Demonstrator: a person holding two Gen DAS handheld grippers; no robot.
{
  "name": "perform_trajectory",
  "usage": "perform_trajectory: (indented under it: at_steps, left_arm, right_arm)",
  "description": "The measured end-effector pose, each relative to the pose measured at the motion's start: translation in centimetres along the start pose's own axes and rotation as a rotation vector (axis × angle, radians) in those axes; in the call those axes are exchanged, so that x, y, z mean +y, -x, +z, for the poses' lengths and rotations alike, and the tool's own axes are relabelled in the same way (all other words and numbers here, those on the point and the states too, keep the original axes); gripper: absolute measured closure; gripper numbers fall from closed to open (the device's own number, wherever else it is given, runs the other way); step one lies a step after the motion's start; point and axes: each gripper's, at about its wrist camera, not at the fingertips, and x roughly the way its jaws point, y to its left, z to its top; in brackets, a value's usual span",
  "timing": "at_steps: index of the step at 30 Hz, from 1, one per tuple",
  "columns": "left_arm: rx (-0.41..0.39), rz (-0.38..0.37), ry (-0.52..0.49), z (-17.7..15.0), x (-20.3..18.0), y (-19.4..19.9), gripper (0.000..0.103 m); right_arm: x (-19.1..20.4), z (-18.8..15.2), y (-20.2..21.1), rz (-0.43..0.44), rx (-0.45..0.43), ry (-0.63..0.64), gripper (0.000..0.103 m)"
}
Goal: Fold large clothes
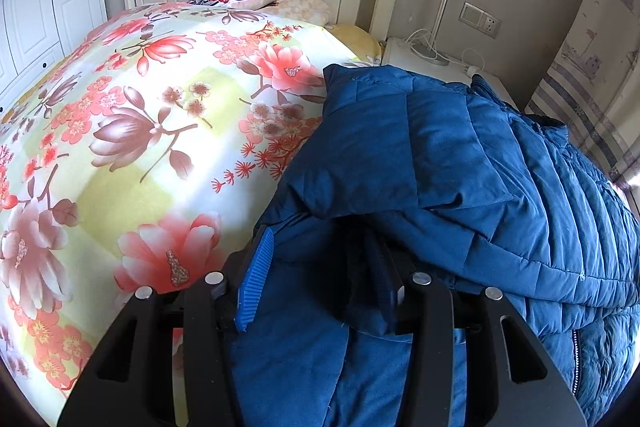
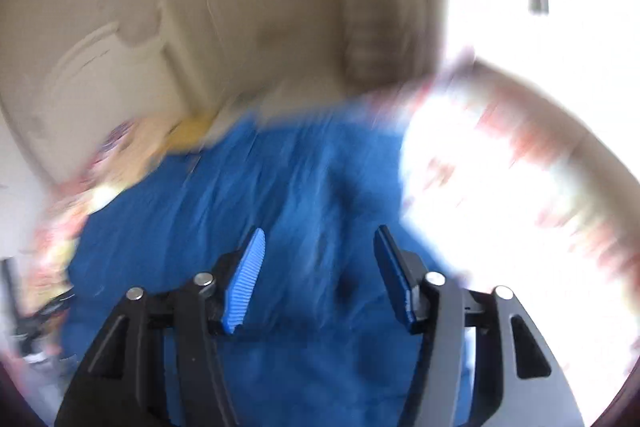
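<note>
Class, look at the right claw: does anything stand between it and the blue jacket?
Nothing visible does. The right claw is open above the blue jacket, with only jacket fabric showing between its fingers, though the view is blurred.

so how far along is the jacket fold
Partly done: the blue puffer jacket lies on the floral bedspread with one panel already turned over the body. In hand: the left gripper has jacket fabric bunched between its fingers. The right gripper is open above the jacket, its view motion-blurred. Left: the bundle is loose and uneven, so more folds and tidying seem needed.
</note>
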Motion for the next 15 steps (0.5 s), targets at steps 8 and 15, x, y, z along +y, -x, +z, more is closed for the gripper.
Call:
perform_trajectory:
  at_steps: [8,15]
  left_arm:
    - [-0.002,0.012,-0.008,0.1,-0.1,0.0,0.059]
    - [-0.003,0.018,-0.013,0.1,-0.2,0.1,0.058]
  right_arm:
    - [7.8,0.0,-2.6,0.096,0.042,0.307,0.030]
    - [7.9,-3.1,-7.8,0.033,0.199,0.362,0.025]
